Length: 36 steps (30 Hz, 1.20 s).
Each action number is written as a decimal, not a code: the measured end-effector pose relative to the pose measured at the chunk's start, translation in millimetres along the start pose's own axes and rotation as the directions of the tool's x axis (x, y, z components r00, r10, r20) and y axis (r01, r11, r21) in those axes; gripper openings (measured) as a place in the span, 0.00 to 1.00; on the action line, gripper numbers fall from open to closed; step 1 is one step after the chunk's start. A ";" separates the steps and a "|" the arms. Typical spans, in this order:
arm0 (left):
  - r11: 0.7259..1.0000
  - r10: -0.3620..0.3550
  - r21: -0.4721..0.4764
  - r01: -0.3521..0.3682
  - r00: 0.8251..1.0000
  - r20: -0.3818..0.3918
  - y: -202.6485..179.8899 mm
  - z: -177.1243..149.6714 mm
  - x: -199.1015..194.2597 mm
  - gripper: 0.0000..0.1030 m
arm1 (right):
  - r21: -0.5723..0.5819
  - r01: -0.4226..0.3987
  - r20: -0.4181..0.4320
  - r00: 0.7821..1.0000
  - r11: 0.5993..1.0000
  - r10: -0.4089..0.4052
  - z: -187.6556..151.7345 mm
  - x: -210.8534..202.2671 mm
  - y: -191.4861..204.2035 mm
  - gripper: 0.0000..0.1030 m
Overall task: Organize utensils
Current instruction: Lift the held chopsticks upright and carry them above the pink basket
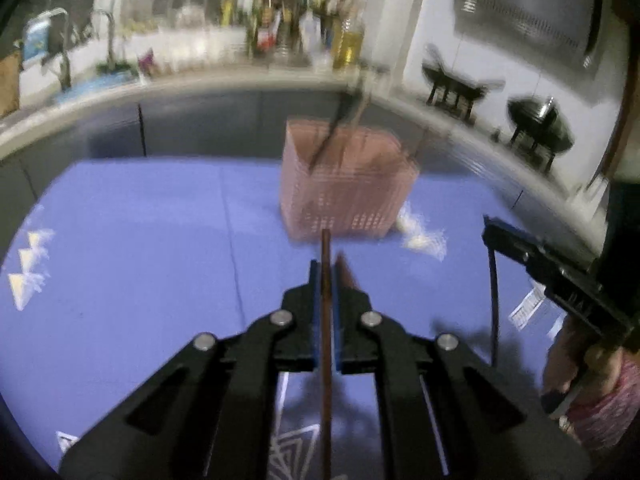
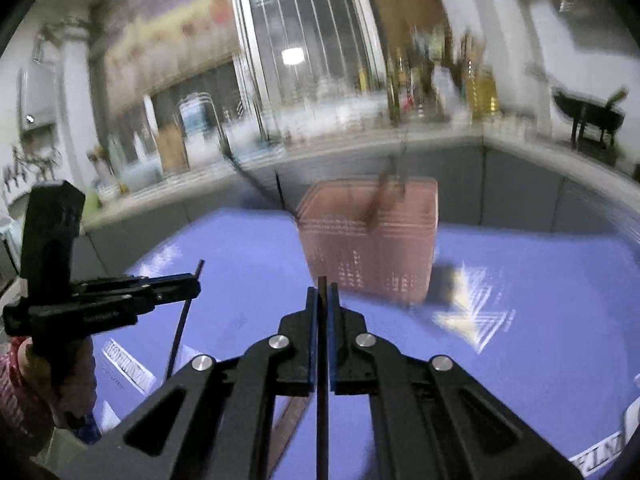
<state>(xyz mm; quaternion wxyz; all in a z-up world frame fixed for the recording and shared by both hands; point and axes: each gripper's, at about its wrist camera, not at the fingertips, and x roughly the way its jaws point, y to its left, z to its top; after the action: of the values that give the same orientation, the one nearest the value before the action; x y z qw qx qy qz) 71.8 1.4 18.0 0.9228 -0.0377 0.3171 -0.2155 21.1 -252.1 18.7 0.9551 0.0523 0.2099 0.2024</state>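
A thin brown chopstick (image 1: 327,320) runs between the fingers of my left gripper (image 1: 326,268), which is shut on it. My right gripper (image 2: 324,292) is shut on a dark chopstick (image 2: 322,360). Each gripper also shows in the other's view: the right gripper (image 1: 490,232) with its dark chopstick (image 1: 495,300) hanging down, and the left gripper (image 2: 196,280) with its chopstick (image 2: 180,328). Ahead of both, on the blue mat (image 1: 140,240), stands a pink perforated basket (image 1: 344,184) (image 2: 368,248). Dark utensil handles (image 1: 340,120) (image 2: 384,188) stick out of its top. Both views are motion-blurred.
A grey counter curves behind the mat, crowded with bottles (image 1: 344,44) and a faucet (image 1: 108,36). Black pans (image 1: 540,124) sit on stands at the right. A hand in a patterned sleeve (image 1: 592,380) (image 2: 24,380) holds each gripper.
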 end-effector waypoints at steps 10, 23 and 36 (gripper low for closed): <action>0.999 0.009 0.038 -0.016 0.985 0.173 -17.1 0.6 -74.3 0.04 | 0.009 0.025 0.176 0.984 1.000 -0.026 5.6 -47.8 16.4 0.05; 0.998 -0.018 0.061 0.009 0.988 0.153 -19.3 13.5 -69.2 0.04 | 0.041 0.025 0.151 0.988 0.999 -0.031 14.1 -43.7 14.1 0.05; 0.996 -0.015 0.090 -0.023 0.914 0.406 -57.4 153.4 -43.9 0.04 | 0.018 0.049 0.417 0.907 0.999 -0.052 135.9 -8.9 13.2 0.05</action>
<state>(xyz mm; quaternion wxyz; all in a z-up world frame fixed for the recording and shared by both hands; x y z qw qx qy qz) 111.6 -42.4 177.0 0.9697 -0.0380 0.1085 -0.2157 66.2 -245.7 147.7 0.9826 0.0922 0.0029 0.1612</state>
